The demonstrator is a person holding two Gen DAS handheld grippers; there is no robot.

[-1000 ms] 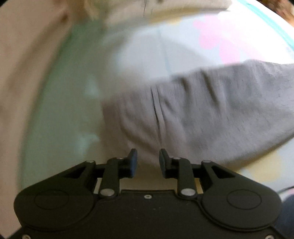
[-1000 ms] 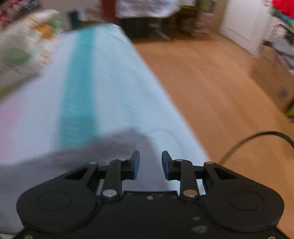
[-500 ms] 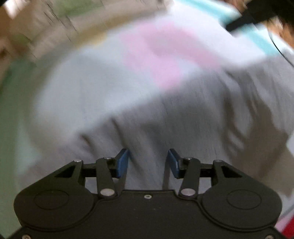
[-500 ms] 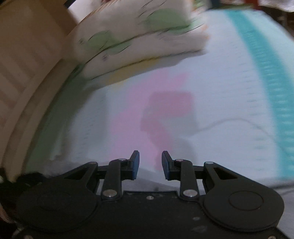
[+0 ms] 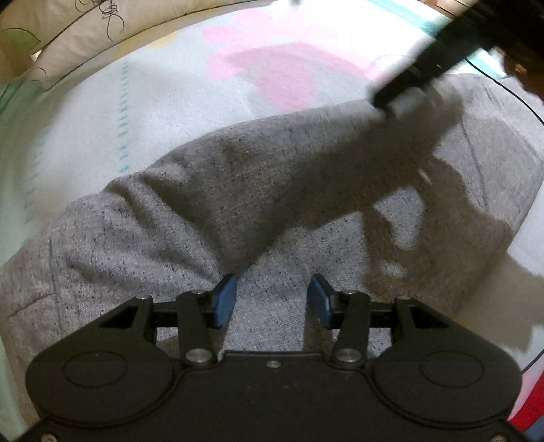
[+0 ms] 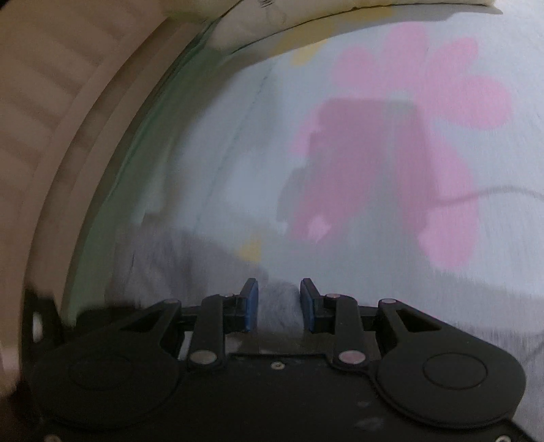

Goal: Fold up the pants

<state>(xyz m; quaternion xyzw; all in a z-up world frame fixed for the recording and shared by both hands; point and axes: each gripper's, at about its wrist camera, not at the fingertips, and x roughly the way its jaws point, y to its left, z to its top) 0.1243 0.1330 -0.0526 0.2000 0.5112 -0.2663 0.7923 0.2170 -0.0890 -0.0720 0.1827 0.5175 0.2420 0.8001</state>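
Grey speckled pants (image 5: 238, 190) lie across a pale bed sheet with a pink flower print (image 5: 289, 64). A raised fold of the fabric runs from the upper right down to my left gripper (image 5: 272, 299), which is open just above the cloth, its left pad touching the fold. My right gripper (image 6: 278, 306) is open with a bulge of grey pants fabric (image 6: 278, 304) between its fingers. In the left wrist view the right gripper (image 5: 425, 71) shows blurred at the upper right over the pants edge.
A folded patterned quilt (image 5: 85, 30) lies at the far side of the bed. A beige headboard (image 6: 51, 119) curves along the left. A thin black cable (image 5: 520, 102) trails over the pants at the right. The sheet (image 6: 221, 153) lies beyond the pants.
My left gripper has opened wider and settled over the pants. My right gripper swung from the bed edge and floor toward the headboard and came down onto the pants edge.
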